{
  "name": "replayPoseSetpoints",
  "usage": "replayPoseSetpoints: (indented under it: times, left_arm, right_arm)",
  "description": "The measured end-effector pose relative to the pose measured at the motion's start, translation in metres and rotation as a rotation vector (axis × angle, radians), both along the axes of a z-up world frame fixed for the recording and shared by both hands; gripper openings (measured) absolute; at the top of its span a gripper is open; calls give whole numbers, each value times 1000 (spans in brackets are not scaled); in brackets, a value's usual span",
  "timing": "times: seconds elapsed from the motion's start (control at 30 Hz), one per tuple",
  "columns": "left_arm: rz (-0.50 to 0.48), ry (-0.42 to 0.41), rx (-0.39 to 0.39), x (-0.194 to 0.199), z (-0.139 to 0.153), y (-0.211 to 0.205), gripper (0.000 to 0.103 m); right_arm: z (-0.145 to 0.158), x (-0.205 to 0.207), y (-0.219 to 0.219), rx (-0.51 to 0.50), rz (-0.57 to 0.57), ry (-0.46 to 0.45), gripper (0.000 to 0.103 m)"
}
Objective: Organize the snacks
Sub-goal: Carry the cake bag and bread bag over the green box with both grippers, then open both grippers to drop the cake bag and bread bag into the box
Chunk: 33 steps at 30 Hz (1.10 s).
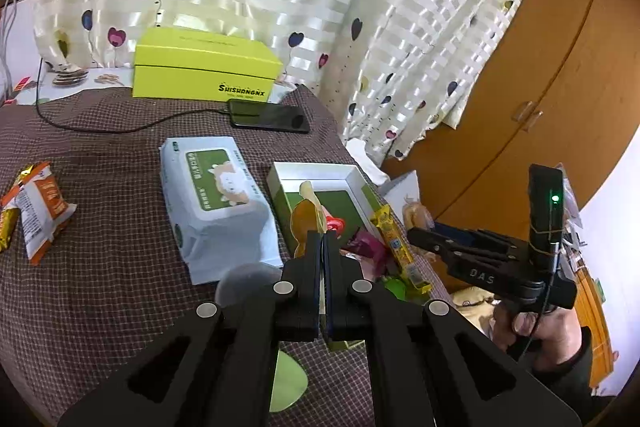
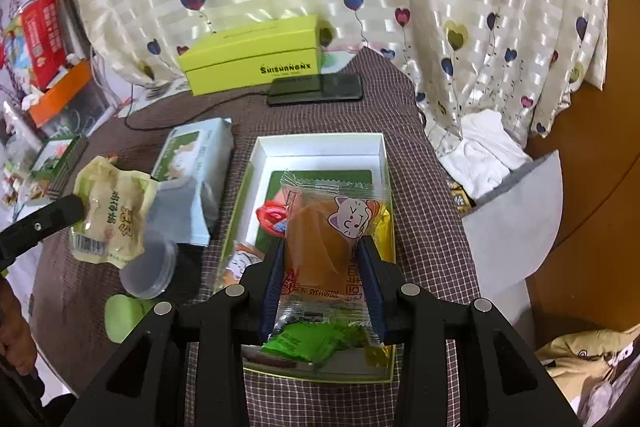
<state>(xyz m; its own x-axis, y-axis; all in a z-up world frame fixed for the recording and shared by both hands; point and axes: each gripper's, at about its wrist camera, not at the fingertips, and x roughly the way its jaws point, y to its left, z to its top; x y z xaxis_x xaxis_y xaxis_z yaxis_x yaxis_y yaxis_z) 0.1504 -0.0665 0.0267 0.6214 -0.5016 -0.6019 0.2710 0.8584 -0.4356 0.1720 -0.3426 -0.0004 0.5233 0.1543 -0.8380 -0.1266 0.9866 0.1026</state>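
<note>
A green-rimmed white tray box (image 2: 320, 147) lies on the checked tablecloth and holds several snack packets. My right gripper (image 2: 322, 251) is shut on a clear-wrapped brown cake (image 2: 320, 247) with a cat picture, held over the box. My left gripper (image 1: 323, 239) is shut on a pale yellow-green snack packet (image 2: 110, 217), seen edge-on in the left wrist view (image 1: 310, 203), held left of the box. The box also shows in the left wrist view (image 1: 316, 173), with a yellow stick packet (image 1: 394, 239) on its right rim. Orange-white packets (image 1: 40, 207) lie at far left.
A wet-wipes pack (image 1: 216, 203) lies left of the box. A yellow-green carton (image 1: 204, 67) and a charging phone (image 1: 272, 117) sit at the back. A clear plastic lid (image 2: 150, 263) and a green disc (image 2: 122, 315) lie near the front. A curtain hangs behind; a wooden cabinet (image 1: 540, 87) stands right.
</note>
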Motion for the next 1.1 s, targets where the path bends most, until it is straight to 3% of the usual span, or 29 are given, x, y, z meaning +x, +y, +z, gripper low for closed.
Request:
replayPoseSetpoints:
  times: [0.43, 1.1]
  left_arm:
    - [-32, 14, 12, 12, -2, -14, 1]
    - [-126, 65, 20, 59, -23, -69, 1]
  right_arm:
    - [-48, 25, 0, 51, 6, 113, 37]
    - [-25, 6, -19, 72, -21, 42, 42]
